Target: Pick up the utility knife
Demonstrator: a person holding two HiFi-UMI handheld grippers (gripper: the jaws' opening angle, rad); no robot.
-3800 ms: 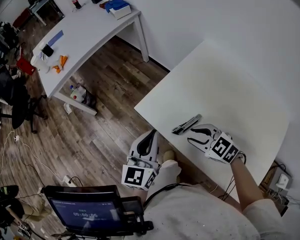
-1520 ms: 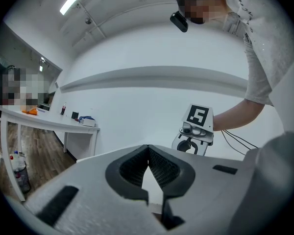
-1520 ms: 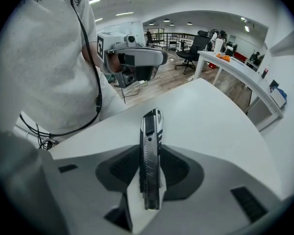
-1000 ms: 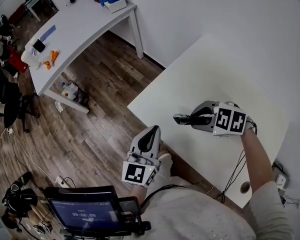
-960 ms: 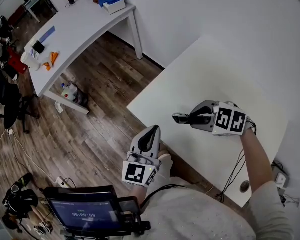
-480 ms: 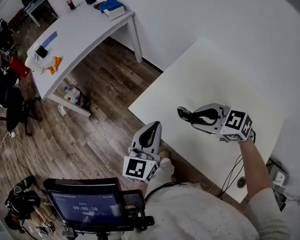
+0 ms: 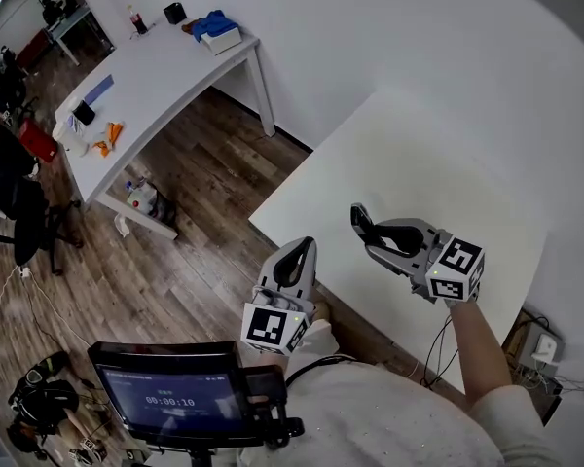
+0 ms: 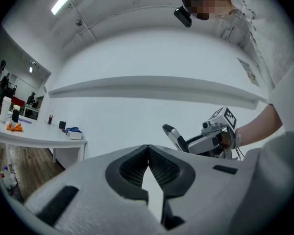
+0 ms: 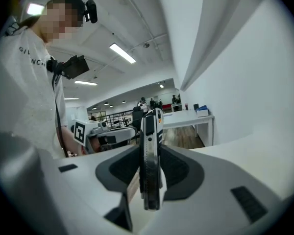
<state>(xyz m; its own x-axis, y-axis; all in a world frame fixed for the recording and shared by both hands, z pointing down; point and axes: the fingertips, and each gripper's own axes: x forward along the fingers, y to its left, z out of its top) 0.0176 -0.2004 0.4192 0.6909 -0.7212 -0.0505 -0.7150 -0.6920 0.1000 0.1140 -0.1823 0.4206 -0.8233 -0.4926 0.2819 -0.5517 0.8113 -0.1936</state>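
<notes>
The utility knife [image 9: 150, 155], grey and black with an orange mark near its tip, stands on edge between the pads of my right gripper [image 9: 150, 177], which is shut on it. In the head view the right gripper [image 7: 380, 237] hangs in the air over the near part of the white table [image 7: 419, 154], and the knife's [image 7: 358, 218] dark end sticks out to the upper left. My left gripper [image 7: 289, 272] is shut and holds nothing, off the table's near edge. From the left gripper [image 8: 148, 152] view, the right gripper [image 8: 206, 140] and the knife [image 8: 172, 134] show ahead.
A second white table [image 7: 156, 66] stands far left, with a blue cloth, a bottle and small items on it. Wooden floor [image 7: 195, 222] lies between the tables. A screen on a rig [image 7: 170, 392] sits in front of the person. A white wall runs behind the table.
The right gripper has risen off the table with the knife and rolled, so the knife now tilts upward instead of pointing left. The left gripper rose a little.
</notes>
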